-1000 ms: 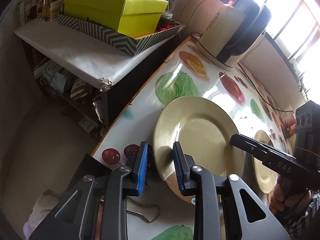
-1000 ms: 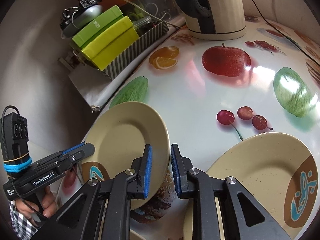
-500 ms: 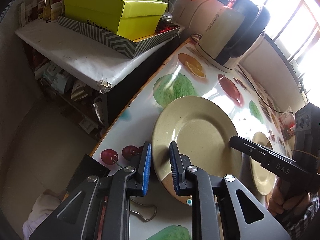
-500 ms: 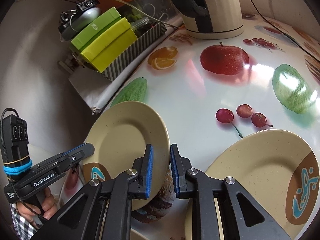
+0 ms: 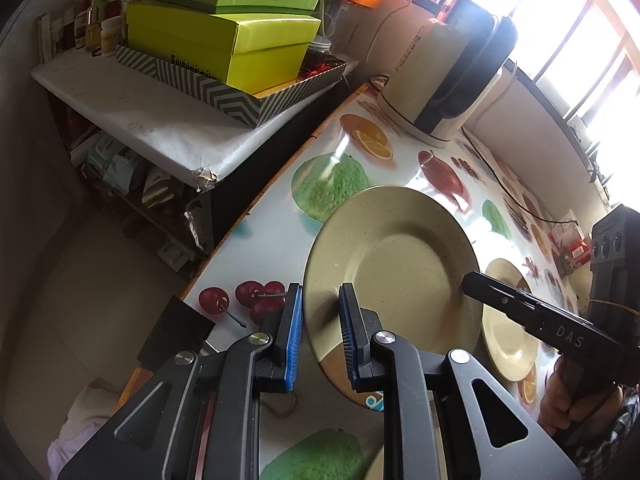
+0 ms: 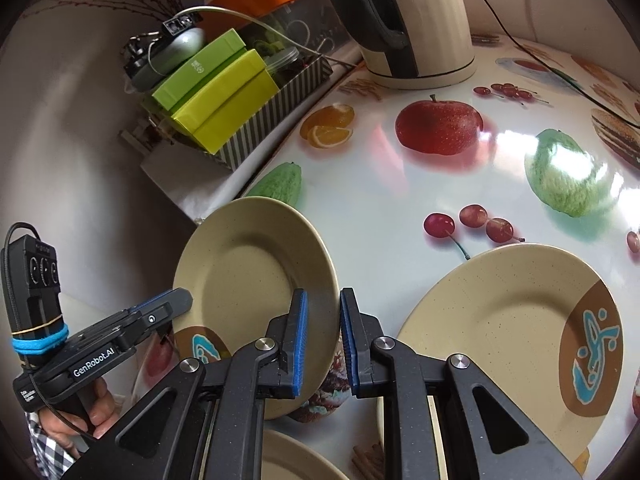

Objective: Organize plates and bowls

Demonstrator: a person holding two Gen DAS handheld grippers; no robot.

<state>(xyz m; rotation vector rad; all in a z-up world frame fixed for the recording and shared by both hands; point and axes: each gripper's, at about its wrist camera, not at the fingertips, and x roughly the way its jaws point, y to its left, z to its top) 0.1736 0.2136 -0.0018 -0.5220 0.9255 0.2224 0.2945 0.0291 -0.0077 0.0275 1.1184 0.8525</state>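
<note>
A beige speckled plate (image 5: 392, 272) with a brown and blue patch is held tilted above the fruit-print table (image 5: 332, 148) by both grippers. My left gripper (image 5: 320, 320) is shut on its near left rim, blue pads either side of the edge. In the right wrist view the same plate (image 6: 256, 264) has my right gripper (image 6: 322, 320) shut on its right rim, and the left gripper (image 6: 182, 300) reaches in from the left. The right gripper (image 5: 468, 280) shows at the plate's far rim. A second matching plate (image 6: 500, 320) lies flat on the table to the right.
A third plate's rim (image 6: 296, 456) shows under the right gripper. A cream kettle (image 5: 452, 80) stands at the back of the table. Green boxes (image 5: 224, 40) sit in a striped tray on a side shelf beyond the table's left edge. A binder clip (image 5: 280, 408) lies near the front.
The left gripper's jaws have narrowed onto the plate's rim. The plate and the right gripper have hardly moved.
</note>
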